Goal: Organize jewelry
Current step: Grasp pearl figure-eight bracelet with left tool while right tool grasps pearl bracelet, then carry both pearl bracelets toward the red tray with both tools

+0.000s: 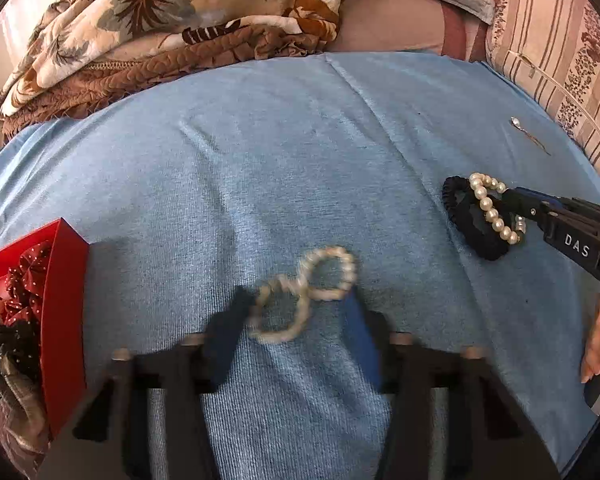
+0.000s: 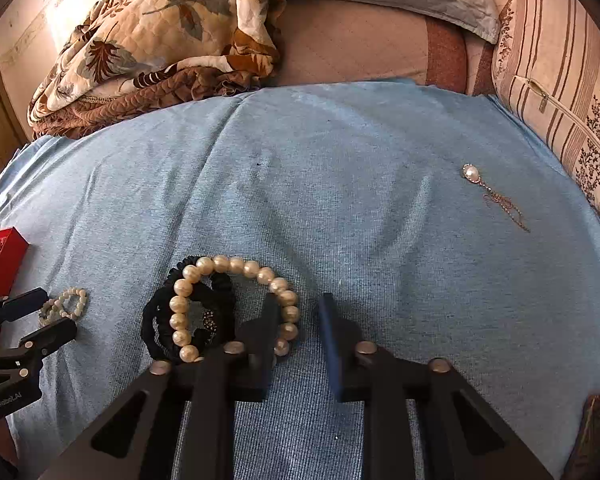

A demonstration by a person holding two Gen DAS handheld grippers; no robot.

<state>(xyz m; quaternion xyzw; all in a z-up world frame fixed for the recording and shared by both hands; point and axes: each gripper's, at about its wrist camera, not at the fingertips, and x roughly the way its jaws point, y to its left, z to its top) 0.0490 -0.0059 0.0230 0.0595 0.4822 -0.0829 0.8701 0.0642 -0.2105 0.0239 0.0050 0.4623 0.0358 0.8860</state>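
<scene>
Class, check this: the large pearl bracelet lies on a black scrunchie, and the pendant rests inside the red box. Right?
No. The pendant lies on the blue cloth, not inside the red box, as the right wrist view shows. The rest stands.

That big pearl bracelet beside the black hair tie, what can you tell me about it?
The big pearl bracelet is a single loop of round, glossy cream beads that look like pearls, of roughly even size. It lies flat on the blue cloth, its left part draped over a black ruffled scrunchie. The right hand-held gripper points down at it: one finger sits inside the loop and the other stands outside, so the bracelet's right side lies between them. Whether the pads already pinch the beads cannot be told.
</scene>
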